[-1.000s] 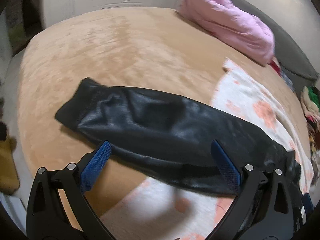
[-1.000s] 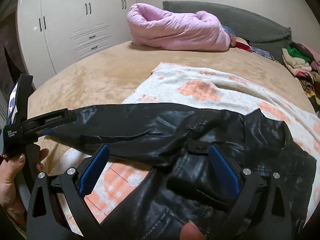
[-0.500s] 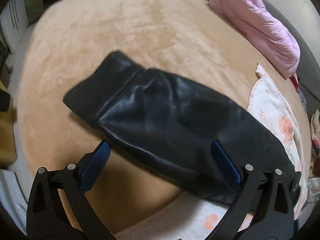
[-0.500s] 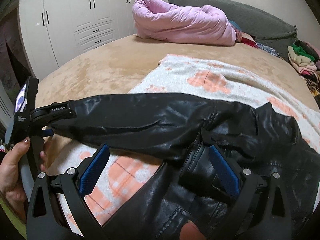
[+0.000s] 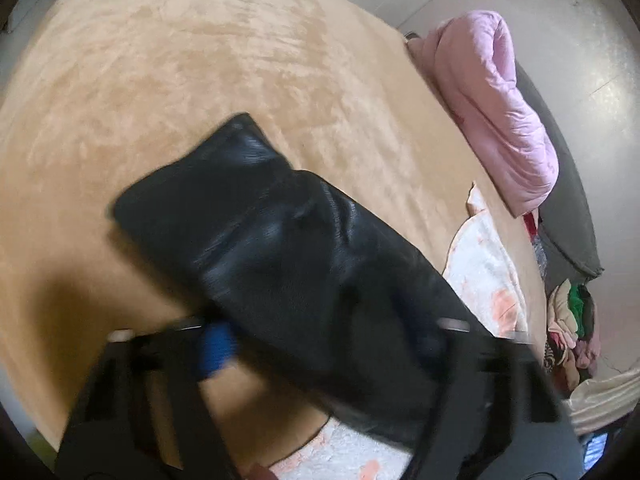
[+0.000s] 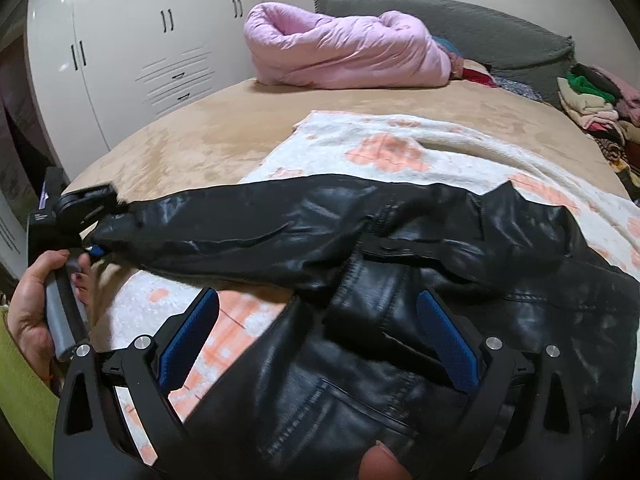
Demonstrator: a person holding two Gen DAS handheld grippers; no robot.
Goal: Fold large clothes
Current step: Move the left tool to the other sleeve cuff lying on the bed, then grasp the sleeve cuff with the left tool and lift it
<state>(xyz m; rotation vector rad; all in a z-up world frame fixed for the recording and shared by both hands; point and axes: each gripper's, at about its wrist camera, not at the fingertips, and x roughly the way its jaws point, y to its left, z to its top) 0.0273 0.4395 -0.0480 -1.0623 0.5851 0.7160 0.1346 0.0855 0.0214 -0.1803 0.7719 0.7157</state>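
A black leather jacket [image 6: 400, 248] lies on a white blanket with orange patches [image 6: 380, 140]. One sleeve [image 5: 280, 220] stretches out to the left over the tan bed cover [image 5: 200, 60]. My left gripper [image 5: 324, 344] is blurred. Its jaws are closing on the sleeve near the cuff, with the leather between them and one blue pad [image 5: 216, 348] against its edge. The right wrist view shows that left gripper [image 6: 94, 224] at the sleeve's end, held by a hand [image 6: 36, 304]. My right gripper [image 6: 320, 332] hangs open over the jacket's body, touching nothing.
A rolled pink duvet [image 6: 340, 52] lies at the head of the bed against a grey headboard [image 6: 480, 28]. A pile of clothes [image 6: 592, 96] sits at the far right. White wardrobe doors [image 6: 140, 52] stand beyond the bed's left side.
The left gripper has rolled and come down onto the sleeve near its cuff, and its jaws have narrowed around the leather. The right gripper has edged closer over the jacket's body.
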